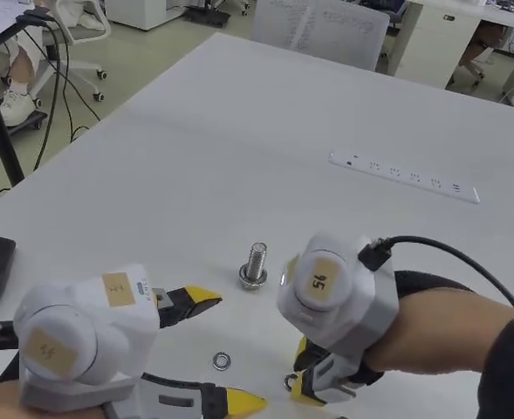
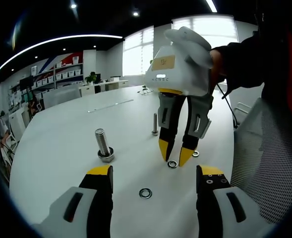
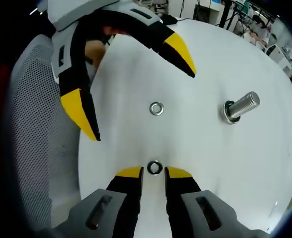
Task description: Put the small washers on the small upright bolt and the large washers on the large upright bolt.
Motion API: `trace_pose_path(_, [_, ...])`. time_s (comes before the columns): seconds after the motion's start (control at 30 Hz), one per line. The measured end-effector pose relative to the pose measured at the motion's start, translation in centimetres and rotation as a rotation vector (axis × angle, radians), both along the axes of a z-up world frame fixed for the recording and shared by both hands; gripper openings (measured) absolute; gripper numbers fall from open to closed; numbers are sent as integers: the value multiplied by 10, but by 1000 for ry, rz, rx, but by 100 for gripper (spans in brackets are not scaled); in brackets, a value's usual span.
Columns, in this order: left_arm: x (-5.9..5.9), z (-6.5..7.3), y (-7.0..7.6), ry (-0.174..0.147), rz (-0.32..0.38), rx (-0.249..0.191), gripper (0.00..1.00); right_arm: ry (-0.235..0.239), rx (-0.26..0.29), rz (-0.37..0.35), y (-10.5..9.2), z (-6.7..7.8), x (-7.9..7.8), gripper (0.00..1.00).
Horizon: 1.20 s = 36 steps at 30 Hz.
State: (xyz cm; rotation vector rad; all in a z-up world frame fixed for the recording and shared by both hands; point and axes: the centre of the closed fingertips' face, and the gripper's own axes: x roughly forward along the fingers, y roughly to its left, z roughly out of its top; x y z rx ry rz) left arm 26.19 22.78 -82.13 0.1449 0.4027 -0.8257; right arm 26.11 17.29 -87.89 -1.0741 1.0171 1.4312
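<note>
i am working over a white table (image 1: 239,148) that is stretching away, matte and pale, into an open office. a white power strip (image 1: 405,177) is lying flat toward its far side, well apart from my work, and a mesh-backed chair (image 1: 322,30) is standing at the far edge. shelves and bright windows are showing behind in the left gripper view.

the large bolt (image 1: 255,262) is standing upright on the table, ahead of and between my two grippers. the small bolt (image 2: 155,124) is standing upright too, behind my right gripper as the left gripper view is showing it.

i am holding my left gripper (image 1: 239,352) low over the table with its jaws spread wide. a loose washer (image 1: 221,360) is lying flat on the surface between them, touching neither.

i am pointing my right gripper (image 3: 154,171) down with its jaws only a narrow gap apart. a second washer (image 3: 154,167) is lying flat right at the yellow tips, in that gap, and i cannot tell whether the tips are touching it. a third washer (image 2: 195,153) is lying just beside that gripper's tips.
</note>
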Motion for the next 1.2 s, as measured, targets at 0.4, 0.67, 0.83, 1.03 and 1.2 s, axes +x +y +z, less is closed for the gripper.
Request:
trace_pose_path(0.4, [-3,1,0,-6,2,-1,67,-53,-7,30,-2,-2,1,16])
trace_pose_path(0.67, [-3,2,1,-9,6,-5,67,-69,-9,43,-1,-3,0,15])
trace_pose_path(0.83, [-3,1,1,-8,6,-4,67,-69,-5,43,-1,-3,0,15])
trace_pose_path(1.03, [-3,1,0,-6,5,-3,66,-63,3,40,0,-3,1,14])
trace_pose_path(1.2, [-3,1,0,-4,5,-2,66,-58,7,38,0,-2,1,14])
